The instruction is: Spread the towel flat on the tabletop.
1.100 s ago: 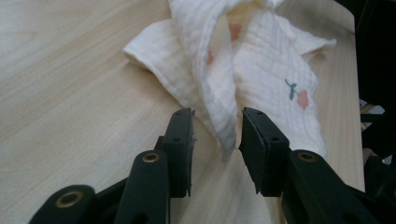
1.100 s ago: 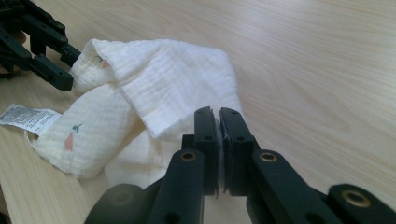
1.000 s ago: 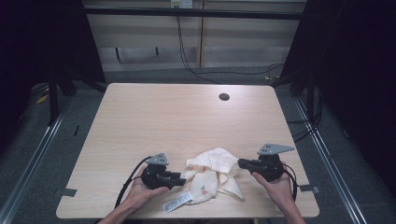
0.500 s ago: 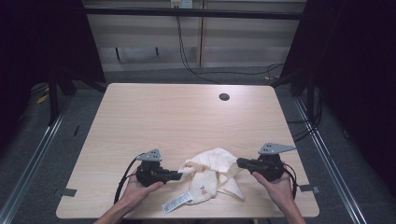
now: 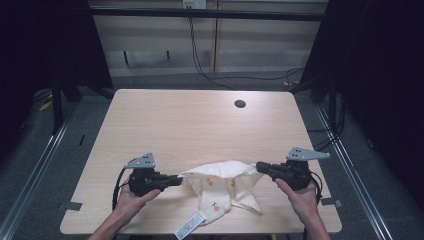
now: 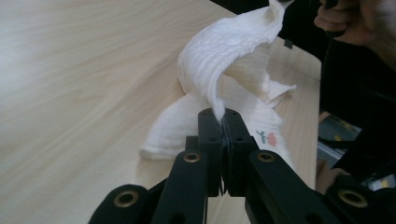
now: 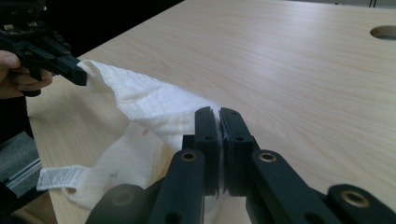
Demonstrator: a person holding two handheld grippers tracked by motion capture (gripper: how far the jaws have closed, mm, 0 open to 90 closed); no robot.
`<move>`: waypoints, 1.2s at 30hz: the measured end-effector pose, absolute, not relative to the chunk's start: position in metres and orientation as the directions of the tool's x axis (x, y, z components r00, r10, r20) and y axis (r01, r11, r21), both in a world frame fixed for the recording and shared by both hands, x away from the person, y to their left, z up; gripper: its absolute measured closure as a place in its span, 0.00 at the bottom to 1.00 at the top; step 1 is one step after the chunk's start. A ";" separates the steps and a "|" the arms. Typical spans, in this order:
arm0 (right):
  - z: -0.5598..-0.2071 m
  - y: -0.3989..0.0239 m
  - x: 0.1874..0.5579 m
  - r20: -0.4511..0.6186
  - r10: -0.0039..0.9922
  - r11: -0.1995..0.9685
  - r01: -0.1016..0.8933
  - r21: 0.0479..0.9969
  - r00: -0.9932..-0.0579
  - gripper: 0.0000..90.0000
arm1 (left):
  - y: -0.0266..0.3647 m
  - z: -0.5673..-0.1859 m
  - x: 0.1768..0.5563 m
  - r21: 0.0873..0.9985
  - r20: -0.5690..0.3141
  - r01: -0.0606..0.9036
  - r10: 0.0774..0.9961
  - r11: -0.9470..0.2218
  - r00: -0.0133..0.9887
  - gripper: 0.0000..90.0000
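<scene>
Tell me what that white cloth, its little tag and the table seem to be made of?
The white cloth looks like soft crinkled cotton gauze, matte: fine ribbed weave, limp folds, small printed motifs. Its tag seems a stiffer woven or satin label with printed lines, too small to read. The table looks like light wood-grain laminate, smooth with slight sheen; it could be real wood veneer.

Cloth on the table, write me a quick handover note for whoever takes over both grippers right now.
Left gripper: jaws shut on the left edge of the white cloth.
Right gripper: jaws shut on the cloth's right edge.
The cloth sits at the near edge of the table, its top edge lifted between the two grippers, the rest crumpled and sagging to the tabletop, its label at the table's near edge.
Done: both edges gripped, lift begun.
Left, probably: spread it out and lay it flat or fold it.
</scene>
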State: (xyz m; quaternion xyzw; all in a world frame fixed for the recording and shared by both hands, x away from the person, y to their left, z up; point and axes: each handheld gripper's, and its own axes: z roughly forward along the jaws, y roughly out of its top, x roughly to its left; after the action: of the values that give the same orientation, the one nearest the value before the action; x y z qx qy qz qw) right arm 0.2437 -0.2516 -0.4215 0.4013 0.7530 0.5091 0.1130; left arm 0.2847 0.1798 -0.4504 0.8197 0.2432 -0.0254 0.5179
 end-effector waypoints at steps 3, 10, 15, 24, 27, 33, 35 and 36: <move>-0.414 -0.247 0.248 0.235 0.710 0.152 0.470 0.869 -0.664 0.96 | 0.185 -0.440 0.287 0.845 -0.266 0.409 0.392 -0.345 0.881 0.98; -0.389 -0.233 0.262 0.212 0.687 0.140 0.413 0.900 -0.695 0.96 | 0.201 -0.411 0.289 0.875 -0.226 0.371 0.414 -0.312 0.882 0.98; -0.372 -0.229 0.266 0.193 0.682 0.125 0.373 0.920 -0.705 0.96 | 0.211 -0.392 0.288 0.904 -0.196 0.331 0.426 -0.271 0.883 0.98; -0.347 -0.228 0.271 0.159 0.681 0.125 0.328 0.936 -0.715 0.96 | 0.220 -0.369 0.298 0.922 -0.165 0.302 0.459 -0.244 0.873 0.98; -0.338 -0.228 0.269 0.144 0.678 0.132 0.313 0.941 -0.721 0.96 | 0.223 -0.360 0.295 0.927 -0.145 0.282 0.456 -0.246 0.878 0.98; -0.324 -0.225 0.253 0.115 0.662 0.143 0.276 0.950 -0.740 0.96 | 0.229 -0.343 0.280 0.936 -0.084 0.229 0.464 -0.267 0.882 0.98; -0.320 -0.224 0.246 0.097 0.663 0.152 0.260 0.954 -0.742 0.96 | 0.231 -0.338 0.276 0.937 -0.067 0.214 0.458 -0.276 0.886 0.98; -0.318 -0.223 0.243 0.093 0.662 0.151 0.254 0.955 -0.744 0.96 | 0.232 -0.335 0.273 0.937 -0.061 0.209 0.459 -0.279 0.886 0.98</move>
State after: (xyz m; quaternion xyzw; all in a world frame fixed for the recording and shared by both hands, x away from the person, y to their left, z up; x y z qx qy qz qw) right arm 0.2426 -0.2235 -0.3176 0.3105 0.7375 0.5727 0.1778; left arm 0.2730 0.2322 -0.3347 0.7921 0.2108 0.1111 0.5620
